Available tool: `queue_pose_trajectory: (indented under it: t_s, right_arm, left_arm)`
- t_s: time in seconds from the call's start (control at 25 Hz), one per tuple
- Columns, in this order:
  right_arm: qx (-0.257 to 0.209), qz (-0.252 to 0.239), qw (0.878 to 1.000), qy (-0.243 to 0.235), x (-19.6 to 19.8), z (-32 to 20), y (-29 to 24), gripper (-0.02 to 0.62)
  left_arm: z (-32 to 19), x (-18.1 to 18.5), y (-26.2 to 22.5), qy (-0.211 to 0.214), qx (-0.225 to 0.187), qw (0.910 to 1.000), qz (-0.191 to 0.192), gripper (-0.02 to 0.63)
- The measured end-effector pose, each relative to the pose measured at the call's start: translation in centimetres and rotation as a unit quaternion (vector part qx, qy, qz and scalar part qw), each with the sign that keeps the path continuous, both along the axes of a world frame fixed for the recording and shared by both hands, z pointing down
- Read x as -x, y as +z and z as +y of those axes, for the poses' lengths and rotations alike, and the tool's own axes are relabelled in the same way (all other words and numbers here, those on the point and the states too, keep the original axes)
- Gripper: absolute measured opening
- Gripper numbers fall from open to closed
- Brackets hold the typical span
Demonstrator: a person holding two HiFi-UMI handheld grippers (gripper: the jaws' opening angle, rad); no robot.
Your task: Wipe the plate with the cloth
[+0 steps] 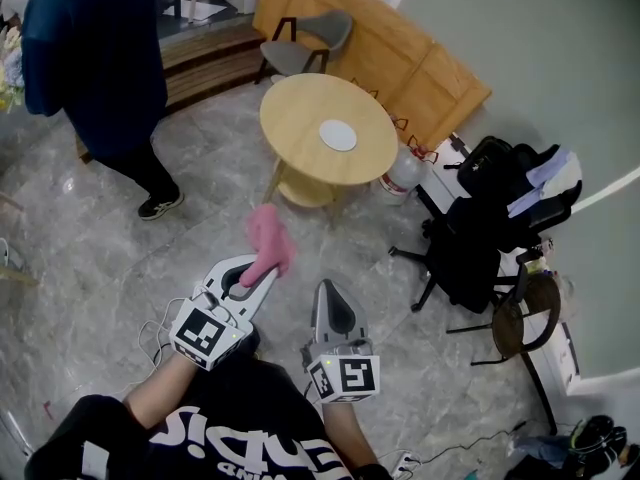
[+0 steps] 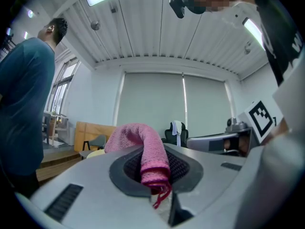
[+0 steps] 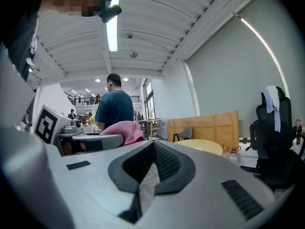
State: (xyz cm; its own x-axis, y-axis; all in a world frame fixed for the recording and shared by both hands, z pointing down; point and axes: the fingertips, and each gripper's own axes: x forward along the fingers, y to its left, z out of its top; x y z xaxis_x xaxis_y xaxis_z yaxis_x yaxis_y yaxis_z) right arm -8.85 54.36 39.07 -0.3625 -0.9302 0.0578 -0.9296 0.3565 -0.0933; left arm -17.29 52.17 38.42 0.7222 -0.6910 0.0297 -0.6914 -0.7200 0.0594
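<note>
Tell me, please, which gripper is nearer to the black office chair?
Right. The right gripper has the black office chair off its right side; the left gripper, shut on the pink cloth, is farther left.

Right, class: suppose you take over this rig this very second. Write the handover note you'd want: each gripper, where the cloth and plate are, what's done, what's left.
Left gripper: shut on the pink cloth, which bunches out beyond its jaws.
Right gripper: shut, nothing between its jaws.
Plate: white, on the round wooden table ahead, apart from both grippers. A person stands to the table's left.
Done: cloth in grip.
Left: reach the table and wipe the plate.
</note>
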Motion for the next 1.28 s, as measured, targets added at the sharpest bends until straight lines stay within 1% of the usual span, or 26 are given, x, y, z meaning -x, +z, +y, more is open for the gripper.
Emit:
queue_pose_trajectory:
  t_s: [0.2, 0.32, 0.52, 0.6, 0.8, 1.0, 1.16, 1.28]
  right_arm:
    - [0.001, 0.003, 1.0, -0.004, -0.1, -1.9, 0.4, 0.021]
    - [0.003, 0.002, 1.0, -0.003, -0.8, -3.5, 0.4, 0.021]
    - [0.004, -0.004, 1.0, 0.001, -1.8, -6.7, -0.1, 0.021]
    - [0.006, -0.007, 1.0, 0.001, -1.9, -8.2, 0.0, 0.021]
    - [0.013, -0.007, 1.0, 0.005, -2.2, -12.5, 0.1, 0.021]
    - [0.017, -0.007, 1.0, 0.017, -2.7, -16.8, 0.1, 0.021]
    - [0.019, -0.004, 0.999, 0.028, -2.5, -20.2, 0.1, 0.021]
    - [0.021, -0.007, 0.999, 0.037, -2.5, -22.9, 0.4, 0.021]
  left_arm:
    - [-2.0, -0.2, 0.9, 0.0, 0.0, 1.0, -0.003, 0.052]
    - [-3.9, -0.7, 0.4, -0.004, -0.003, 1.0, -0.003, 0.052]
    - [-7.1, -1.9, -0.1, 0.009, -0.002, 0.9999, -0.005, 0.052]
    - [-8.8, -2.0, -0.1, 0.009, -0.004, 0.9999, -0.009, 0.052]
    - [-13.3, -2.4, -0.2, 0.014, 0.005, 0.9998, -0.011, 0.052]
    - [-17.6, -2.8, -0.2, 0.027, 0.008, 0.9995, -0.011, 0.052]
    - [-20.8, -2.5, 0.0, 0.039, 0.02, 0.9989, -0.015, 0.052]
    - [-23.5, -2.9, -0.5, 0.052, 0.009, 0.9986, -0.006, 0.052]
